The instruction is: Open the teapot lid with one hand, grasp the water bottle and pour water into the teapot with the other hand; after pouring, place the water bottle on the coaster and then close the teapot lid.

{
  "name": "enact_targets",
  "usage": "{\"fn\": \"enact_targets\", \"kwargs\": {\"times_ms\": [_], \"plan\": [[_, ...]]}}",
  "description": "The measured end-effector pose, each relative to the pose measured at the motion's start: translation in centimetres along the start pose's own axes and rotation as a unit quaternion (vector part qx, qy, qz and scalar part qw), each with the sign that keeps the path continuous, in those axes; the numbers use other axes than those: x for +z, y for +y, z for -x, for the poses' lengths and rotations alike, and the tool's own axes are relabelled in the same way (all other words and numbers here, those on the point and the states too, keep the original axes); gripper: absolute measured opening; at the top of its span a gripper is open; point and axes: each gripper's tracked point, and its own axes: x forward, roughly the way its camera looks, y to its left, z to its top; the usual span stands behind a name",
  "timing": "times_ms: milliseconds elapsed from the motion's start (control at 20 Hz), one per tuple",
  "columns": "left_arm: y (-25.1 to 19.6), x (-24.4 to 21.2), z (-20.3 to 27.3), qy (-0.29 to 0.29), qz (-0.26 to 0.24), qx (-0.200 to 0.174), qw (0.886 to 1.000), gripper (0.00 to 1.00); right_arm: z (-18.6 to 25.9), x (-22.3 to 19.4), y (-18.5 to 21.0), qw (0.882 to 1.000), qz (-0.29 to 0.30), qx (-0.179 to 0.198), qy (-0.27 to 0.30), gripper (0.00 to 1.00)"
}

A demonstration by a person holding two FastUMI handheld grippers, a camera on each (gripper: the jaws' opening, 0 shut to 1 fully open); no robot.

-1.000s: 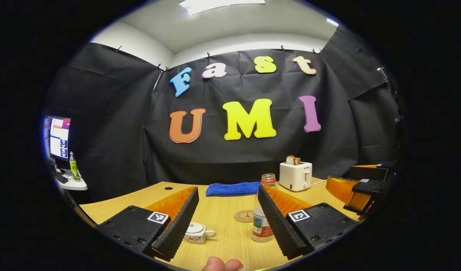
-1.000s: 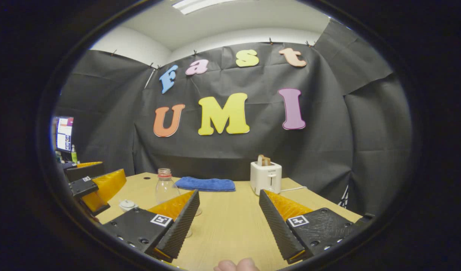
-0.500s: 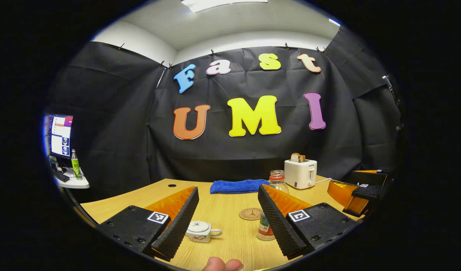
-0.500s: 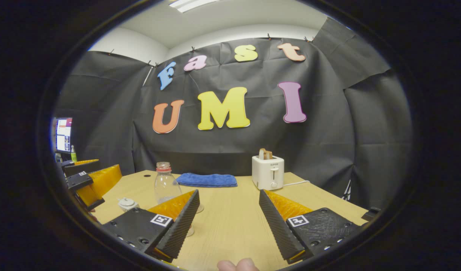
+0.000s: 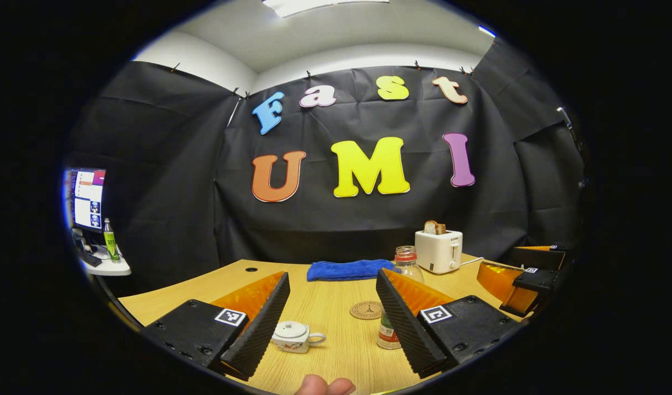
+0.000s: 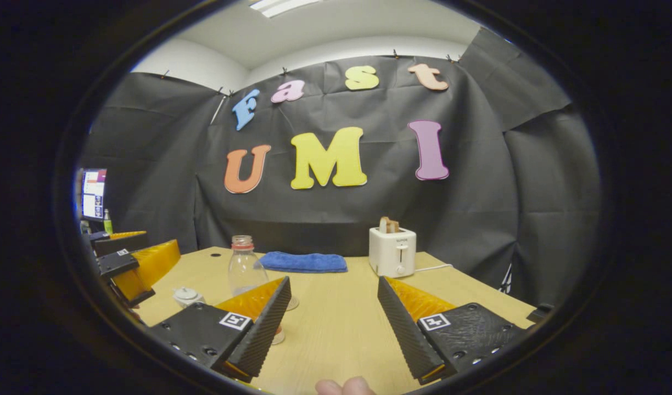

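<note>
You hold the left tool (image 5: 331, 323) open above the pale wooden bench (image 5: 336, 356), the small lidded white ceramic teapot (image 5: 295, 336) ahead; the round brown coaster (image 5: 366, 310) and clear plastic water bottle (image 5: 397, 296) stand rightward. The right tool (image 6: 331, 323) gapes too. Next, likely, lift the lid.

Over the wooden table (image 6: 341, 329) the right gripper (image 6: 331, 323) hangs with its fingers spread wide, gripping nothing. The water bottle (image 6: 241, 269) stands upright toward the table's left edge, the teapot (image 6: 186, 297) beside it, a toaster (image 6: 392, 251) and blue cloth (image 6: 303, 262) along the back edge
</note>
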Motion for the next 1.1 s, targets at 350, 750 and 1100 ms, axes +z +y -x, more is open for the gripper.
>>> {"fn": "enact_targets", "kwargs": {"times_ms": [350,750,1100], "plan": [[2.0,-3.1,0.4,0.038,0.003,0.000,0.999,0.99,-0.3,-0.8,0.9,1.000,0.010,0.007,0.005,0.97],[5.6,-8.9,-2.0,0.119,0.006,0.016,0.993,0.99,-0.7,-3.5,0.5,0.999,0.031,0.005,0.037,0.97],[6.7,-12.3,-4.4,0.176,0.011,0.022,0.984,0.76,-1.7,-4.2,-1.1,0.998,0.027,-0.015,0.048,0.95]]}}
